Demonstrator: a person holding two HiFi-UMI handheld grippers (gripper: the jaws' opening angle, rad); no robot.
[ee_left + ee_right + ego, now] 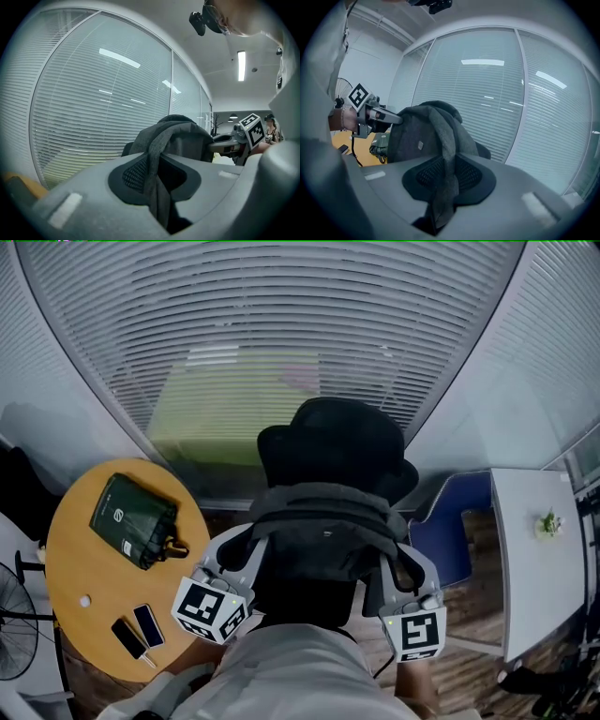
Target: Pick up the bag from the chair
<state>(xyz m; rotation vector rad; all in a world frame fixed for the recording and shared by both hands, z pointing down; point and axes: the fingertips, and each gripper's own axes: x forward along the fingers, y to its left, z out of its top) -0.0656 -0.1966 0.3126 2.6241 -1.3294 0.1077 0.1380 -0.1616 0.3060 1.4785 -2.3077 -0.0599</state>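
Observation:
A dark grey backpack (323, 545) hangs between my two grippers, in front of a black chair (337, 442). My left gripper (242, 549) is shut on one grey shoulder strap (157, 154), which runs down between its jaws in the left gripper view. The right gripper (401, 563) is shut on the other strap (444, 154) in the same way. Each gripper view shows the bag's body (185, 140) (412, 136) and the other gripper (232, 146) (386, 117) beyond it. Whether the bag's bottom touches the chair seat is hidden.
At my left, a round wooden table (84, 549) carries a green pouch (133, 519) and two phones (139, 629). A fan (14, 634) stands at the far left. A blue chair (450, 531) and a white desk (539, 568) are at the right. Window blinds (281, 334) close off the front.

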